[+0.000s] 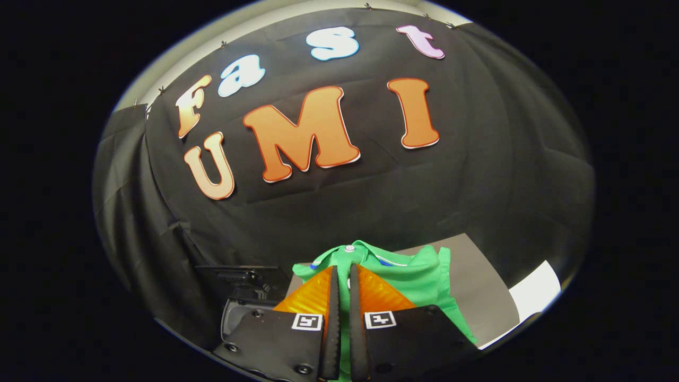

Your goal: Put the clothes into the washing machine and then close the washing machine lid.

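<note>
While pinched nearly together, gripper (344, 276) fingers clamp a fold of the green shirt (419, 284), with only a thin sliver of cloth showing in the slit between them. Looks like a proper grip, both fingers pressing on the fabric.

Shirt details: bright green, polo style, with a small pale button (349, 248) sitting right at the collar just beyond the fingertips. Thin white and blue trim running along the collar edge. Bunched and rumpled, hanging down past the fingers on the right side, more green peeking out between the fingers lower down too.

Behind and to the right of the shirt, a grey surface (477, 286), flat and plain, possibly the table top, hard to say for sure. Shirt seems lifted in front of it rather than lying spread out, though can't tell whether any part touches it. Beyond that surface's far right corner, a white sheet or panel (536, 292).

Off to the left of the fingers, a dark boxy thing (241, 278) with a glossy dark rim below it, too murky to name with confidence. Black cloth wall behind everything.
</note>
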Tool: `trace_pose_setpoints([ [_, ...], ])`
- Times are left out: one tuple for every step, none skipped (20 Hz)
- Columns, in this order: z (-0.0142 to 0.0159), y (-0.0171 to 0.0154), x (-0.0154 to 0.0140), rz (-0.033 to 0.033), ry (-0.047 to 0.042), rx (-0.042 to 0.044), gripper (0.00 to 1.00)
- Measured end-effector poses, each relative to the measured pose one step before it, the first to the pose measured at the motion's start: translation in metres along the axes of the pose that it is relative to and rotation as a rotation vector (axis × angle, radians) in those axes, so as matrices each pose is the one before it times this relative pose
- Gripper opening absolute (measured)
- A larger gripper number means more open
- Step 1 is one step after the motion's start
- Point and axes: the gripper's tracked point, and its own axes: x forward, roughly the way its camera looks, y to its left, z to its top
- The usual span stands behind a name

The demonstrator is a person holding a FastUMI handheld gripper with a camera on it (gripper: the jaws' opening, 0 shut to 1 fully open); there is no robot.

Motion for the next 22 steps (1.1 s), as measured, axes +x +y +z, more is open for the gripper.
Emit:
trace_pose_setpoints([
  [0.00726,0.00617,-0.00454,-0.00066,-0.02272,-0.00044,0.16],
  [0.00228,0.00831,-0.00504,0.00089,-0.00707,-0.00505,0.16],
  [0.0025,0.00758,-0.00547,-0.00379,-0.00887,-0.00522,0.16],
  [0.0025,0.00895,-0.00672,-0.00218,-0.00876,-0.00669,0.16],
  [0.00291,0.00929,-0.0051,-0.00363,-0.00814,-0.00489,0.16],
  [0.00136,0.01054,-0.00488,-0.00167,-0.0092,0.00009,0.15],
  [0.00256,0.01041,-0.00328,0.00019,-0.00926,-0.0024,0.16],
  [0.00147,0.00962,-0.00461,-0.00485,-0.0096,-0.00346,0.16],
  [0.00209,0.01081,-0.0033,0.00205,-0.01049,0.00014,0.16],
  [0.00208,0.01177,-0.00168,0.00664,-0.01217,-0.00017,0.16],
  [-0.0009,0.00969,-0.00085,0.00336,-0.00456,-0.00558,0.16],
  [0.00052,0.00882,0.00114,0.00099,-0.00639,-0.00731,0.15],
  [0.00081,0.00914,0.00072,0.00851,-0.0015,0.00119,0.15],
  [0.00006,0.01164,-0.00133,0.01583,-0.003,0.00809,0.15],
  [0.00108,0.01034,-0.00031,0.01135,-0.00837,0.00642,0.16],
  [0.00194,0.01095,-0.00118,0.01932,-0.00281,0.00127,0.16],
  [0.00024,0.01215,0.0021,0.01419,-0.0052,-0.00358,0.16],
  [-0.00136,0.00894,0.00042,0.0098,0.00255,-0.00449,0.16],
  [-0.0025,0.00969,0.00218,0.01291,0.00258,-0.00209,0.16],
  [-0.0008,0.0102,0.00277,0.01303,-0.00141,0.00315,0.15],
  [-0.00261,0.01026,0.00171,0.0142,0.00336,0.00133,0.15],
  [-0.00141,0.00937,0.00337,0.01642,-0.00195,-0.00342,0.15],
])
